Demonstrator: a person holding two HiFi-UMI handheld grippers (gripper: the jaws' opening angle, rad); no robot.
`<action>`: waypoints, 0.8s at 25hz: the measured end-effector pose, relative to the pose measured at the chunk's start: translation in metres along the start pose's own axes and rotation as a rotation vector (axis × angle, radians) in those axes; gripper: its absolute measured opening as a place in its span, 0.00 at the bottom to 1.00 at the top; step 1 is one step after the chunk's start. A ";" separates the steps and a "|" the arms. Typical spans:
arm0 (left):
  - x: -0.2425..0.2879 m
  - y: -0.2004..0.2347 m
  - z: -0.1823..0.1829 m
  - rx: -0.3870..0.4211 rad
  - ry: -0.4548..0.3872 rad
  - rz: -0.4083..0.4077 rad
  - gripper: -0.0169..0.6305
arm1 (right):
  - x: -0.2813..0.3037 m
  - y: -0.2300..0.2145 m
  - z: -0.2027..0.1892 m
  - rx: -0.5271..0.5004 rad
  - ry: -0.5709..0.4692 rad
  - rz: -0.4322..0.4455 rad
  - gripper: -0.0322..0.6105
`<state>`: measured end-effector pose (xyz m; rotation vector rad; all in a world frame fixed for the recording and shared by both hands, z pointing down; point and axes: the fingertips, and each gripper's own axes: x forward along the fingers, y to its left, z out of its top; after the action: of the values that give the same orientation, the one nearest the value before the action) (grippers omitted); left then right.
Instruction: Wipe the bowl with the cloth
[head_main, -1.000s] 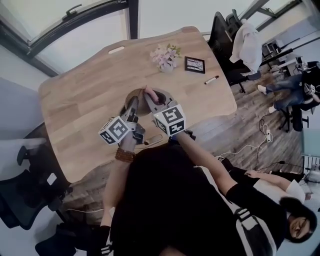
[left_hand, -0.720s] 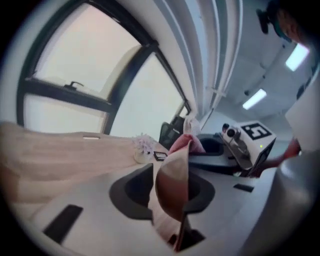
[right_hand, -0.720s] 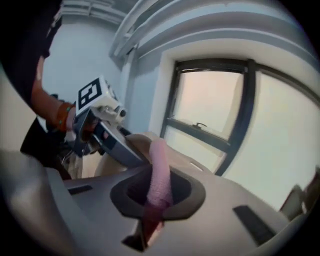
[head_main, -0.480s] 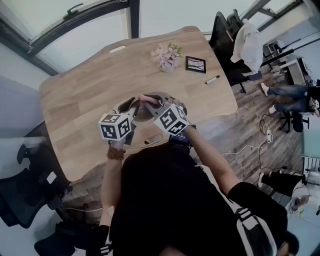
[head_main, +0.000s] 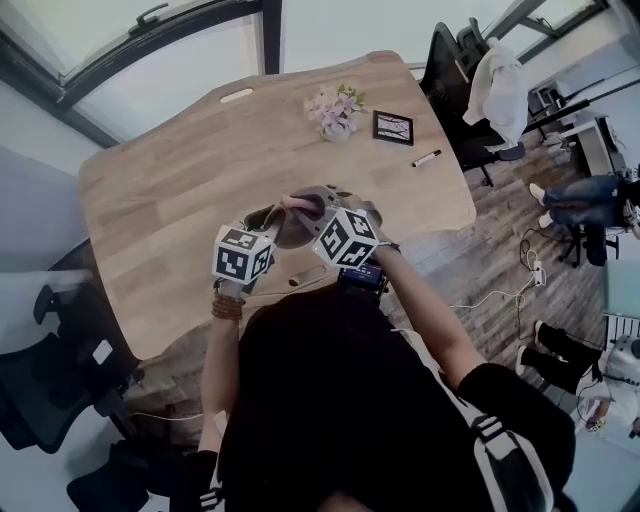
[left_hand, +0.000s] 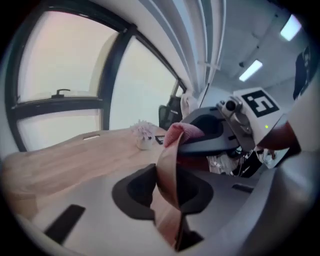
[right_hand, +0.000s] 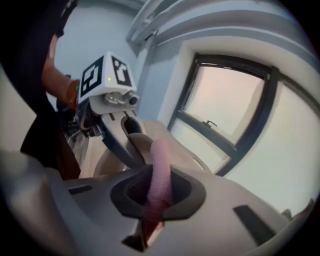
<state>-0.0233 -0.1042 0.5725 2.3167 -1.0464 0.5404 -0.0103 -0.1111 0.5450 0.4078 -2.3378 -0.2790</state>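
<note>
Near flowers (head_main: 335, 108), left claw (left_hand: 167, 186), just eased wider, grips bowl (head_main: 295, 228); right claw (right_hand: 157, 192) grips cloth (right_hand: 160, 165).

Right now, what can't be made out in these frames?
- Bowl inside, head view: covered by the right gripper and cloth.
- Cloth-to-bowl contact, right gripper view: blurred where they overlap.
- Framed picture, head view: too small.
- Small object at the table edge: too small to identify.
</note>
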 end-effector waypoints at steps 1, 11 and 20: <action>0.002 -0.001 -0.004 0.014 0.035 -0.002 0.14 | 0.002 0.003 -0.002 -0.033 0.017 0.000 0.08; -0.023 0.031 0.031 -0.662 -0.454 0.016 0.11 | -0.017 -0.039 0.010 0.535 -0.229 -0.295 0.08; -0.030 0.097 -0.044 -0.985 -0.475 0.241 0.11 | -0.005 -0.004 -0.018 1.030 -0.194 -0.097 0.07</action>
<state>-0.1232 -0.1139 0.6197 1.4479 -1.3936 -0.4186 0.0063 -0.1144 0.5538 1.0051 -2.4900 0.9236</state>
